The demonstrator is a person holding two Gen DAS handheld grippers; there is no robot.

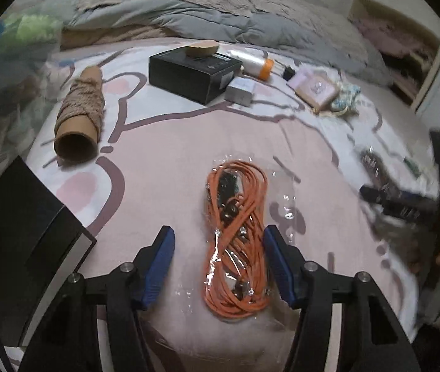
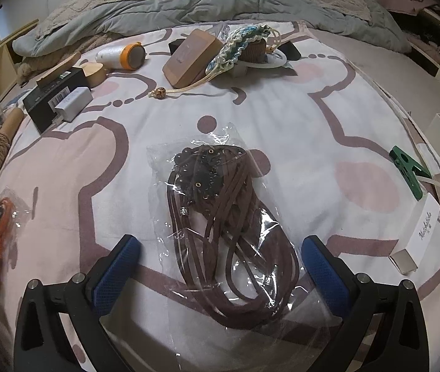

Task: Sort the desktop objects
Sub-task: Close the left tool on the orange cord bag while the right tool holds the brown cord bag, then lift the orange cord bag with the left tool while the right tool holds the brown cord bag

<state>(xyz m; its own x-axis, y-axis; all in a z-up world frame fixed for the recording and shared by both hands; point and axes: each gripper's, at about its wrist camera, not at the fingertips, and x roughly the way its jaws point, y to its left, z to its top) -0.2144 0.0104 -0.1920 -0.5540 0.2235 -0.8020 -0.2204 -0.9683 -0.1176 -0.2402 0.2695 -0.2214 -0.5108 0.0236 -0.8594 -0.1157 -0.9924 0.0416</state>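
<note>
Orange cord bundle (image 1: 235, 241) in clear plastic lies between the downward-tilted left gripper (image 1: 218, 238), jaws spread and apart from it. The right gripper (image 2: 221, 248) likewise straddles a brown cord bag (image 2: 223, 232). The white box's (image 2: 418, 232) script is unreadable.

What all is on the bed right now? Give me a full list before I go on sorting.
orange cord bag: 1, orange cord in clear plastic, between the left tongs' fingers
brown cord bag: 1, dark brown, clear plastic, between the right tongs' fingers
twine tube: 1, tan cardboard, far left
black box: 1, black, far centre
white block: 1, white, against the black box
thread spool: 1, white with orange end, near the duvet
brown case: 1, tan, far centre
drawstring pouch: 1, blue-cream, beside the case
green clip: 1, green, right edge
duvet: 1, grey, far end
left tongs: open, blue pads
right tongs: open, blue pads
</note>
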